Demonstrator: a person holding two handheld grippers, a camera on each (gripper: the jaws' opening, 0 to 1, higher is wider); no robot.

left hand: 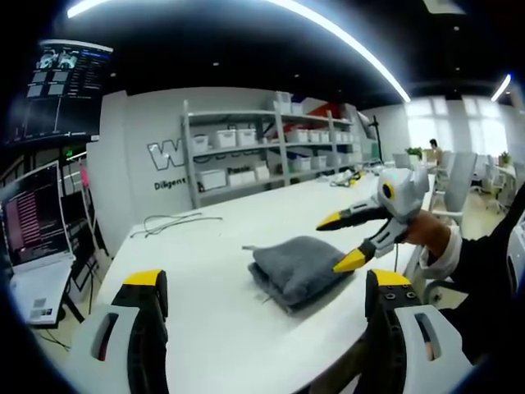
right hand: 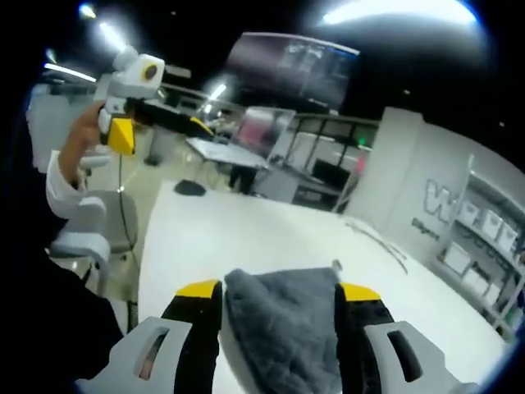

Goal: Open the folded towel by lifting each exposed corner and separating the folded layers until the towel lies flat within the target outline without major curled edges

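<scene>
With the folded grey towel (left hand: 297, 268) at centre frame on the white table (left hand: 205, 271), the right gripper (left hand: 342, 240), jaws apart, seemingly just over its edge, may pinch several layers, while the left gripper (left hand: 267, 287) waits open.

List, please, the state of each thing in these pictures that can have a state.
Towel: folded, lying on the white table, not yet opened.
Right gripper: open, jaws spread on either side of the towel, not closed on it.
Left gripper: held up off the table, away from the towel; jaws apart, holding nothing.
Laptop: open, screen lit.
</scene>
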